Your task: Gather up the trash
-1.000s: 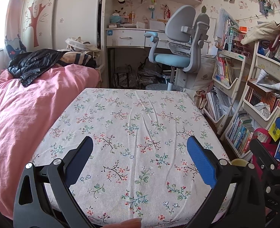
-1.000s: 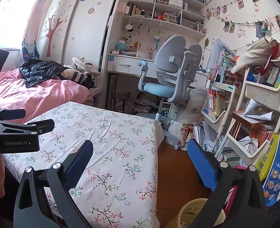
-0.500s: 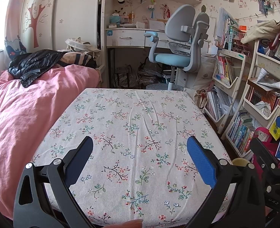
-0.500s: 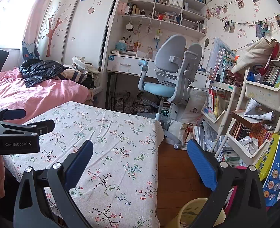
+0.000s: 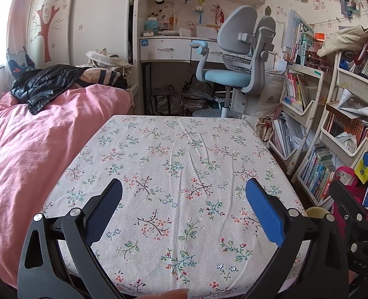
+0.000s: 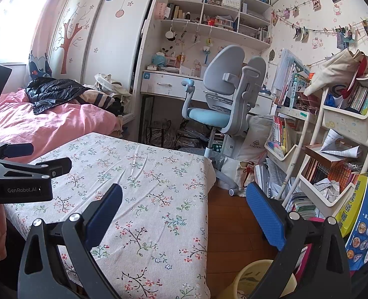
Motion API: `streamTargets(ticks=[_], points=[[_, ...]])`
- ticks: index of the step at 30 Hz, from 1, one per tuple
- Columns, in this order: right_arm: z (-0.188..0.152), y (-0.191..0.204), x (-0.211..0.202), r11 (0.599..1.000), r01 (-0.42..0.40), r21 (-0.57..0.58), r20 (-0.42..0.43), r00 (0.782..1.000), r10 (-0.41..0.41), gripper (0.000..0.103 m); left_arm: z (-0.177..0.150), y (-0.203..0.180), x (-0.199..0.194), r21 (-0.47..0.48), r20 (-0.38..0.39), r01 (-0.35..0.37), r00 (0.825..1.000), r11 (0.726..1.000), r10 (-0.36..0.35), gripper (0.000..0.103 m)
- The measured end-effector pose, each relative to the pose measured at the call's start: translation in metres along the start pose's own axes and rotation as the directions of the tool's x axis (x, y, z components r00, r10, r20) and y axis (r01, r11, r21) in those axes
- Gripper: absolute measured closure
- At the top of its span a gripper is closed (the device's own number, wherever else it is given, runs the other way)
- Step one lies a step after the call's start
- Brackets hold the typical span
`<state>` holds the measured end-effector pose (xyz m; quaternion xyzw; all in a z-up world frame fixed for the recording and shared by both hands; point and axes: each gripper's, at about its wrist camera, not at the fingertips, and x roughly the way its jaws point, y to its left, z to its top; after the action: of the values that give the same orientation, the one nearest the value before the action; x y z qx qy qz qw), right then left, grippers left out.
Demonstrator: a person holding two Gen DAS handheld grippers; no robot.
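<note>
My left gripper is open and empty above the near part of a table with a floral cloth. I see no loose trash on the cloth. My right gripper is open and empty over the table's right edge. A pale yellow waste bin stands on the wooden floor below it, and its rim also shows in the left wrist view. The left gripper also shows at the left of the right wrist view.
A pink bed with a black jacket lies left of the table. A grey-blue desk chair and desk stand behind. Book racks with crumpled paper line the right wall.
</note>
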<state>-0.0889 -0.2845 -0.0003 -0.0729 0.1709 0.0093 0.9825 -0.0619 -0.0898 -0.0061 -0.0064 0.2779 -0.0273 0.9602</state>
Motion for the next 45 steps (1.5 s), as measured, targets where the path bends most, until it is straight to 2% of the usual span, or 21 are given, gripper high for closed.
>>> streamTargets(ticks=[45], points=[[-0.0023, 0.0032, 0.0013, 1.000, -0.003, -0.003, -0.006, 1.000, 0.003, 0.008, -0.0013, 0.0026, 0.0000, -0.001, -0.004, -0.004, 1.000, 1.000, 0.004, 0.007]])
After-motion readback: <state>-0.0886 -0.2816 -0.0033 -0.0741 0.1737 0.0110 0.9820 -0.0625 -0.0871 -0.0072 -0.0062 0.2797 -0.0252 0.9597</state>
